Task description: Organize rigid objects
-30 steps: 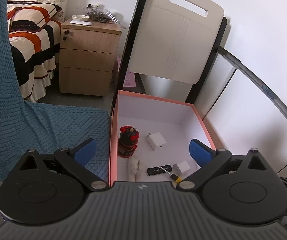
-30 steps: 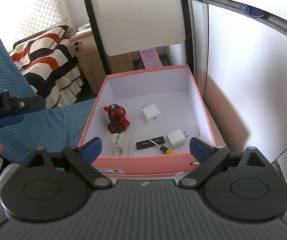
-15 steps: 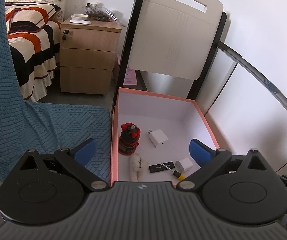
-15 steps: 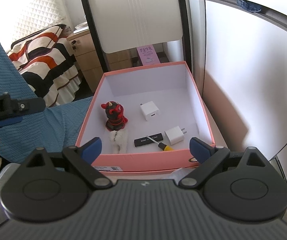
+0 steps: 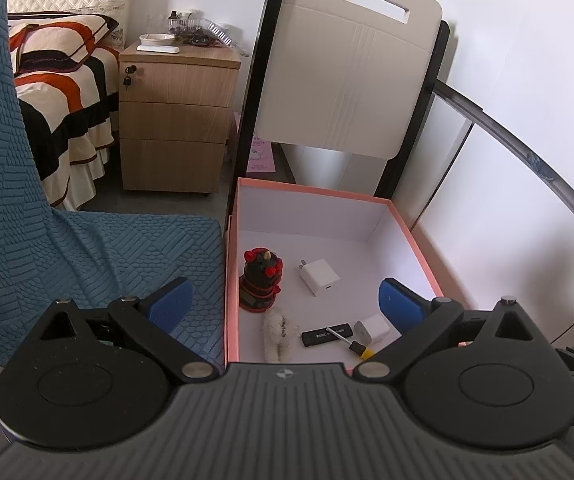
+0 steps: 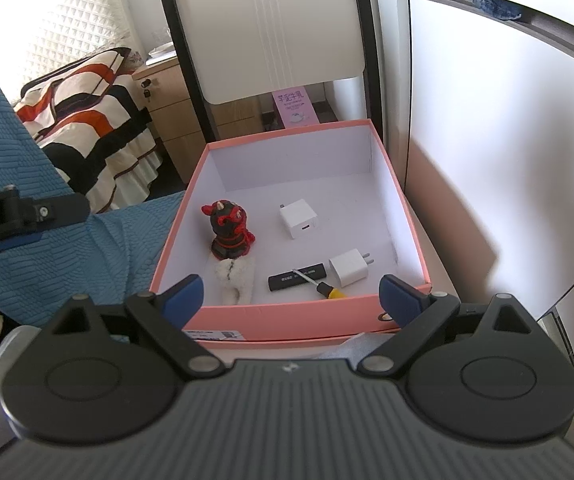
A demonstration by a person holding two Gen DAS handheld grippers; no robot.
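A pink box with a white inside holds a black and red figurine, a white plush toy, two white chargers, a black USB stick and a small yellow-handled screwdriver. My left gripper is open and empty above the box's near edge. My right gripper is open and empty just before the box's front wall.
A blue textured cover lies left of the box. A white and black chair back stands behind it. A wooden nightstand and a striped bed are at the back left. A white wall panel runs along the right.
Both grippers have pulled back and risen a little from the box, so it sits lower and smaller in view. The objects in the box have not moved.
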